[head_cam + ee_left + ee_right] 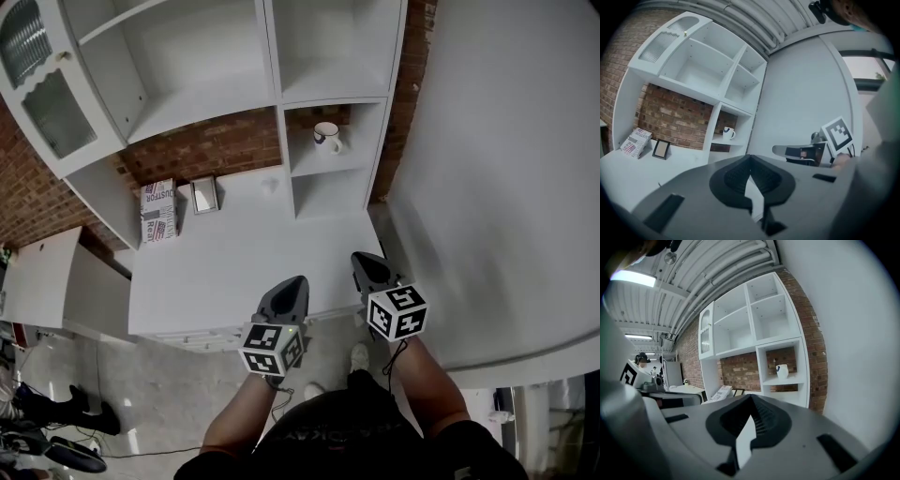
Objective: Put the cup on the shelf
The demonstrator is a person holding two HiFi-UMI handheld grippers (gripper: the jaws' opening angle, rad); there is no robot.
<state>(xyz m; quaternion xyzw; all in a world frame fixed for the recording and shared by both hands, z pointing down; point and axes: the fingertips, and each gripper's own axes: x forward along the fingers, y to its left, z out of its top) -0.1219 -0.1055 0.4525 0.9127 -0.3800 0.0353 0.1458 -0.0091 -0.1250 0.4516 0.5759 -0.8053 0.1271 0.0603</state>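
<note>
A white cup [325, 137] with a dark mark stands upright on a small shelf [323, 167] of the white wall unit, in the right column. The same cup [728, 133] is small and far off in the left gripper view, and the right gripper view also has the cup [782, 371] at a distance. My left gripper [300, 279] and right gripper [358, 256] hover side by side over the near edge of the white counter [234, 272], well short of the cup. Both are shut with nothing between their jaws. The left gripper [750, 159] and right gripper [751, 399] point at the unit.
A printed box [158, 211] and a small picture frame [204, 195] lean against the brick back wall on the counter. A glass-fronted cabinet door [42, 84] is at the upper left. A tall white panel [506, 169] stands close on the right.
</note>
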